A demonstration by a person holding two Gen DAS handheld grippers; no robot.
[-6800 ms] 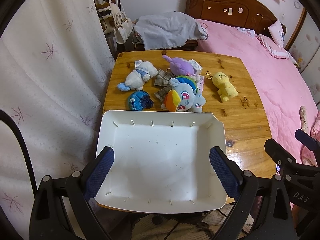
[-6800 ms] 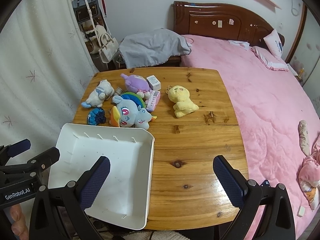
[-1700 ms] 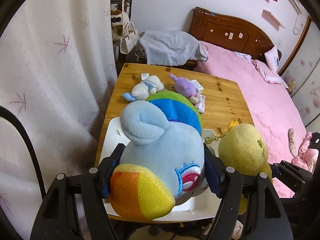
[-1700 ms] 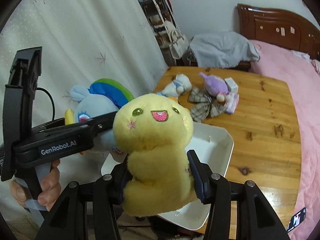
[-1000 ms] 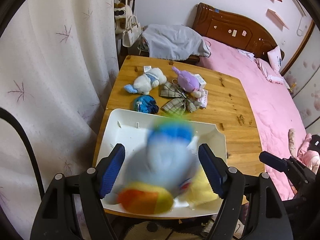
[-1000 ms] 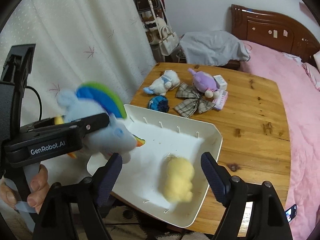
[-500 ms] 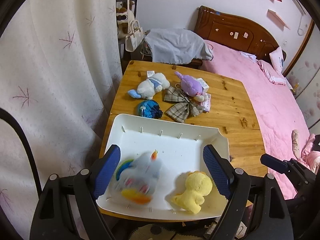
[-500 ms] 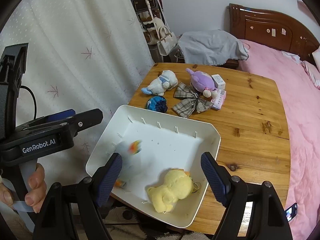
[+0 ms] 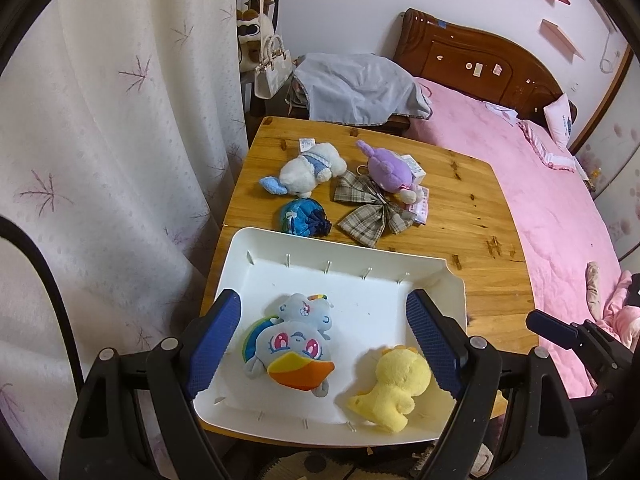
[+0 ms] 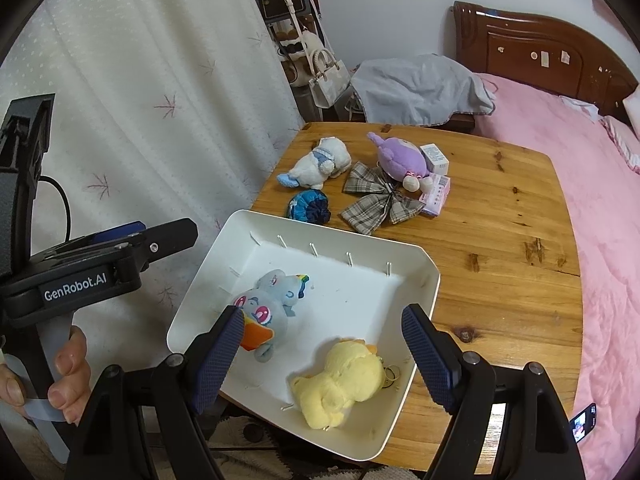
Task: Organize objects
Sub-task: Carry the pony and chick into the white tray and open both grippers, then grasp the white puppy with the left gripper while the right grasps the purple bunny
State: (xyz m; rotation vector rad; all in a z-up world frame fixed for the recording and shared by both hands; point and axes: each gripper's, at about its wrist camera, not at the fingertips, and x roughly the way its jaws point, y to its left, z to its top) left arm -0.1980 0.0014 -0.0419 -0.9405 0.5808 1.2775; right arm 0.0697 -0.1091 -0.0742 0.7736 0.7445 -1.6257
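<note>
Hovering wide open and empty, both hand-held grippers, left (image 9: pixel 322 336) and right (image 10: pixel 324 342), sit over the white tray (image 9: pixel 344 256), probably because the pony plush (image 9: pixel 290 346) and yellow duck plush (image 9: pixel 390 388) already lie inside.

In the tray (image 9: pixel 344 248) on the table (image 9: pixel 480 216), the pony (image 9: pixel 290 344) lies left of the duck (image 9: pixel 394 384).

The white tray's (image 9: pixel 452 280) near rim is partly covered by the left tool's (image 9: pixel 326 344) fingers. The pink box (image 10: pixel 437 194) lies half under the purple plush (image 10: pixel 400 162). Print on the small white box (image 10: pixel 435 157) beside that plush is too small to read.
</note>
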